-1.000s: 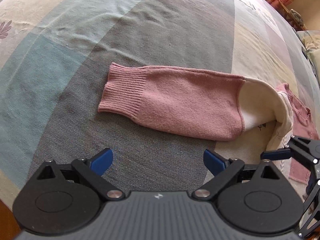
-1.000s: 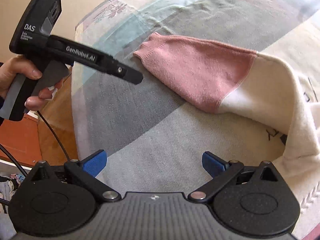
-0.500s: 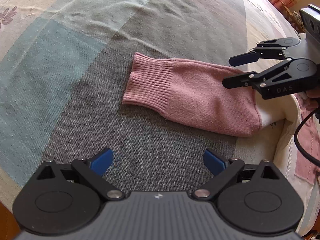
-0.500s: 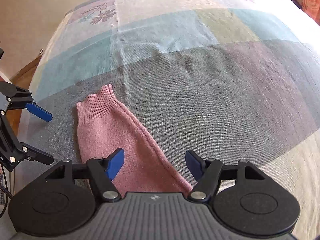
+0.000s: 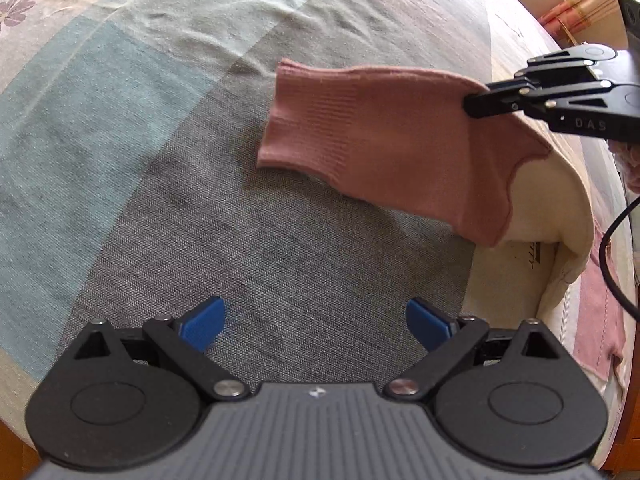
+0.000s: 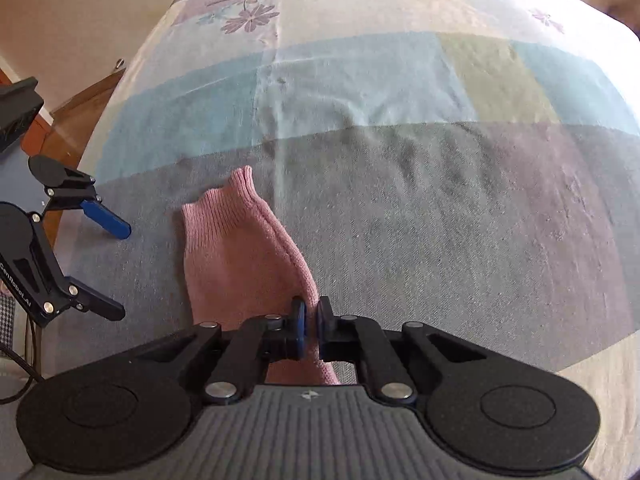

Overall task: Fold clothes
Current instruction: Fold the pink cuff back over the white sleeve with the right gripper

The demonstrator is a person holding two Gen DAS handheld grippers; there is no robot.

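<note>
Now your right gripper (image 6: 311, 314) pinches the far edge of the pink sleeve (image 5: 384, 140) on the bedspread (image 5: 160, 140); your left gripper (image 5: 316, 322) hangs spread nearby. Keep that pinch firm and carry the sleeve flat, cuff (image 5: 308, 120) trailing, without bunching.

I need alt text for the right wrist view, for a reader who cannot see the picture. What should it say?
The right gripper is shut on the edge of a pink knitted sleeve lying on a patchwork bedspread, cuff pointing away from the camera. At the left edge, the left gripper hovers open beside the sleeve.
</note>
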